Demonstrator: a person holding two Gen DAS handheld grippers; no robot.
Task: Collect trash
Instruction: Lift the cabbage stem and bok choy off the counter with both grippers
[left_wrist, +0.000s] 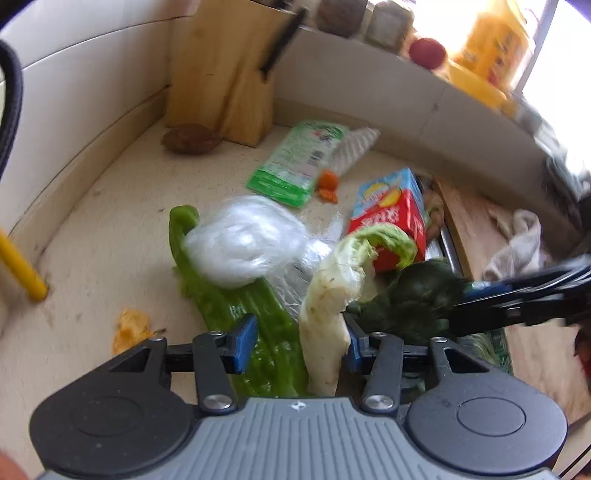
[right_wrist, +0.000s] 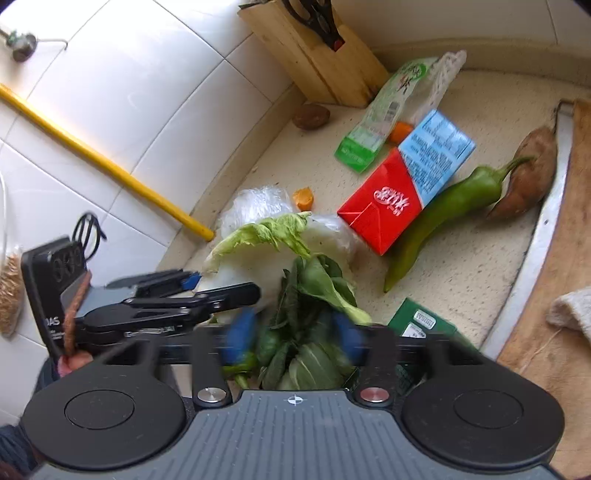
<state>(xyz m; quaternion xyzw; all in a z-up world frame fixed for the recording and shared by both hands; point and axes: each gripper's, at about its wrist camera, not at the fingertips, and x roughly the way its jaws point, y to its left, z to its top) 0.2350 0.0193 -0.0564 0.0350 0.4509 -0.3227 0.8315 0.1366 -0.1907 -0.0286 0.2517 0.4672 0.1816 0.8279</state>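
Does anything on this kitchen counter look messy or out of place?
Yes. A red-and-blue drink carton lies tipped on its side, a crumpled clear plastic bag sits on a long green pepper, and small orange peel scraps are strewn over the speckled beige counter.

Red-and-blue carton (right_wrist: 406, 181), green pepper (right_wrist: 443, 206) (glossy), yellow pipe (right_wrist: 103, 162)

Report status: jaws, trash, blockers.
Left gripper jaws open around cabbage stalk. Right gripper jaws open around dark leafy greens. Juice carton, crumpled plastic wrap crowd close behind.
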